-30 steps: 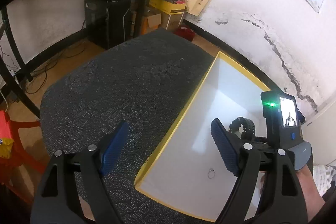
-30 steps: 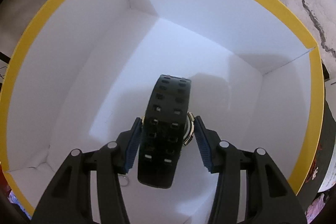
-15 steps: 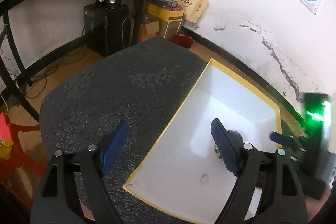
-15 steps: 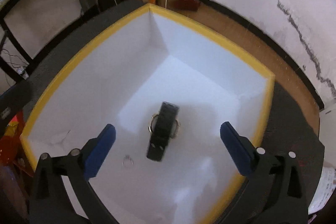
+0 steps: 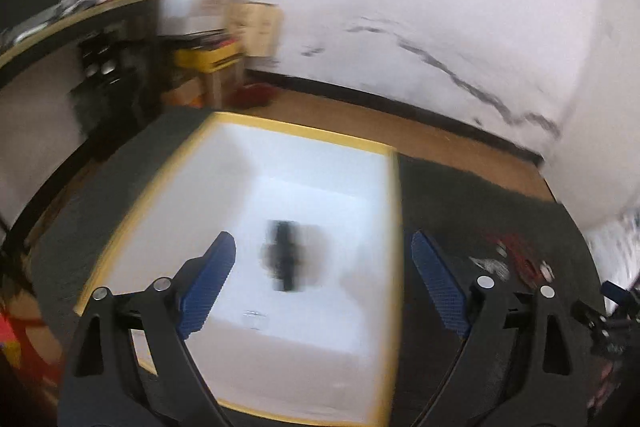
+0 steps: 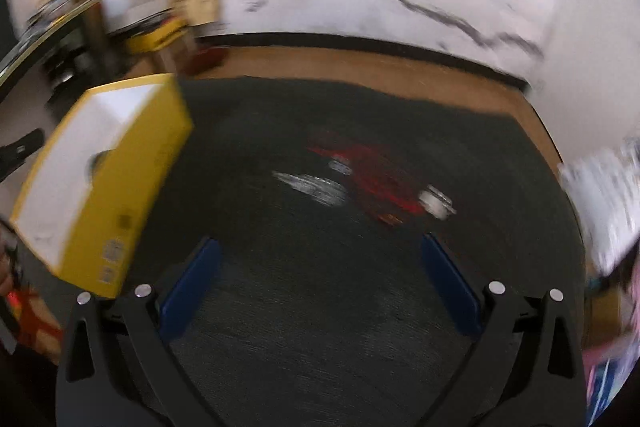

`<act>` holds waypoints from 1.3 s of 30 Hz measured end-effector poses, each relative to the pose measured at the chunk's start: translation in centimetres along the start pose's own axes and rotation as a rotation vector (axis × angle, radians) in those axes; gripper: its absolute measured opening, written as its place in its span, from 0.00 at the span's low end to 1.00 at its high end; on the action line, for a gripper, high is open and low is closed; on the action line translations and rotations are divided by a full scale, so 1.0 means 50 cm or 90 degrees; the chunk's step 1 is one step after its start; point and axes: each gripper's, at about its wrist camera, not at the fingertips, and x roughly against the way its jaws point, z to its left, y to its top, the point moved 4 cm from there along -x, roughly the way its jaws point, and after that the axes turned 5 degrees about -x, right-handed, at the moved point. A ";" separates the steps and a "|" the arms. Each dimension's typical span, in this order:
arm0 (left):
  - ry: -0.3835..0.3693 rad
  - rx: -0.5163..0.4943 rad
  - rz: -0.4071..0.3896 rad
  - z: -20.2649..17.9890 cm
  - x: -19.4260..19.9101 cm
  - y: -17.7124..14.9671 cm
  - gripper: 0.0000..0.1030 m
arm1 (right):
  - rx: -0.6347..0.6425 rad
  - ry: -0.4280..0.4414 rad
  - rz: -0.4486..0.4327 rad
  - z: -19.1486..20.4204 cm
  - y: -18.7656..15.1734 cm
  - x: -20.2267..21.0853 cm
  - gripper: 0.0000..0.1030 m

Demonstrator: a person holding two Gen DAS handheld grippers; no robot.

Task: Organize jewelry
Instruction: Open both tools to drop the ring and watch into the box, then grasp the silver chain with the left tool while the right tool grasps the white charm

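Note:
A black watch (image 5: 285,255) lies on the white floor of the yellow-rimmed box (image 5: 394,227), with a small ring (image 5: 254,315) nearer to me. My left gripper (image 5: 322,281) is open and empty above the box. My right gripper (image 6: 318,287) is open and empty over the dark tablecloth (image 6: 320,327), to the right of the box (image 6: 132,179). Ahead of it lie a silver chain piece (image 6: 316,185), a red item (image 6: 380,183) and a small silver-white piece (image 6: 436,203), all blurred. The same pile shows at the right of the left wrist view (image 5: 516,259).
A white wall with a dark crack (image 6: 420,11) and a black baseboard runs behind the table. A desk with boxes and speakers (image 5: 104,67) stands at the back left. White and pink things (image 6: 604,211) lie at the table's right edge.
My right gripper has let go of the watch, left it in the box, and swung right over the tablecloth toward the jewelry pile. My left gripper has swung right over the box.

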 end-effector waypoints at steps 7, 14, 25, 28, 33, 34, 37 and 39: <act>-0.037 -0.142 0.039 -0.237 -0.067 -0.040 0.85 | -0.087 -0.007 -0.003 -0.136 -0.001 -0.042 0.94; -0.052 -0.198 0.073 -0.363 -0.141 -0.081 0.85 | -0.108 -0.015 -0.016 -0.194 -0.008 -0.076 0.94; -0.067 -0.238 0.146 -0.489 -0.322 -0.159 0.85 | -0.135 0.006 -0.014 -0.246 -0.003 -0.079 0.93; -0.072 -0.228 0.151 -0.509 -0.340 -0.154 0.85 | -0.140 0.011 -0.011 -0.253 -0.003 -0.080 0.94; -0.055 -0.193 0.145 -0.520 -0.392 -0.152 0.94 | -0.134 0.018 -0.015 -0.259 -0.002 -0.072 0.94; -0.057 -0.184 0.148 -0.520 -0.398 -0.150 0.95 | -0.134 0.015 -0.017 -0.262 -0.003 -0.071 0.94; -0.055 -0.185 0.148 -0.525 -0.406 -0.142 0.95 | -0.145 0.018 -0.017 -0.277 -0.006 -0.068 0.94; -0.053 -0.188 0.147 -0.524 -0.401 -0.140 0.95 | -0.150 0.016 -0.020 -0.287 -0.006 -0.066 0.94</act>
